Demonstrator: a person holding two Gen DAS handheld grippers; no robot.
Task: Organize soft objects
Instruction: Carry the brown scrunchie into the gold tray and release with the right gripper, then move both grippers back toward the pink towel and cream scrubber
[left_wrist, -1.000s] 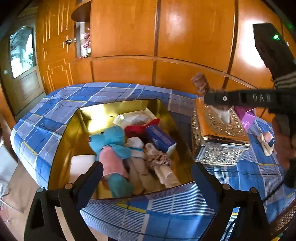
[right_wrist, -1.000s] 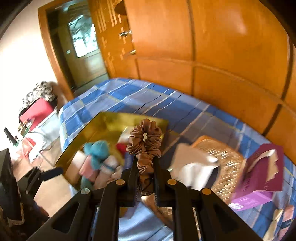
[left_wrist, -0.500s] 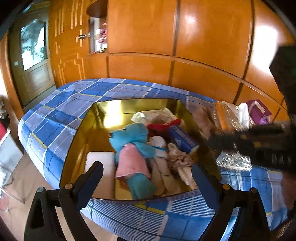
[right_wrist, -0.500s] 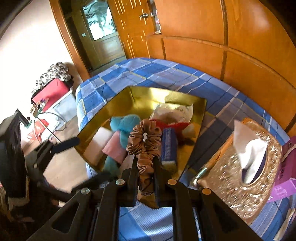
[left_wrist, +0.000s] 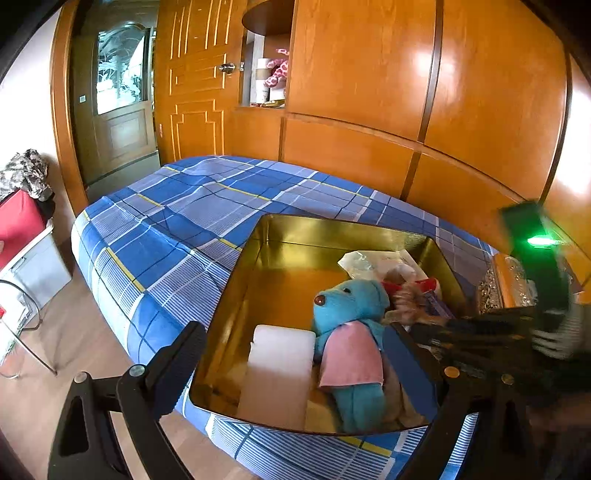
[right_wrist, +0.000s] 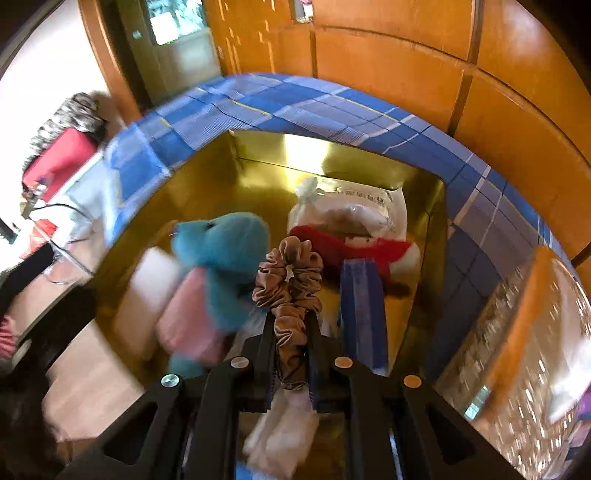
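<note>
My right gripper (right_wrist: 291, 325) is shut on a brown satin scrunchie (right_wrist: 288, 280) and holds it over the gold tin (right_wrist: 332, 155). The tin (left_wrist: 325, 229) holds a blue teddy with a pink cloth (left_wrist: 351, 325), a white block (left_wrist: 277, 369), a red and white soft toy (right_wrist: 362, 251), a blue packet (right_wrist: 364, 317) and a clear plastic bag (right_wrist: 354, 210). My left gripper (left_wrist: 299, 354) is open and empty at the tin's near edge. The right gripper's body (left_wrist: 491, 332) shows at the right of the left wrist view.
The tin sits on a table with a blue plaid cloth (left_wrist: 177, 229). An ornate gold and silver tissue box (right_wrist: 517, 332) stands right of the tin. A wooden wall (left_wrist: 369, 92) runs behind. A red box (left_wrist: 18, 225) stands on the floor at the left.
My right gripper has carried the scrunchie left and down, from beside the tissue box to low over the tin's contents. The left gripper has swung left along the tin's near edge.
</note>
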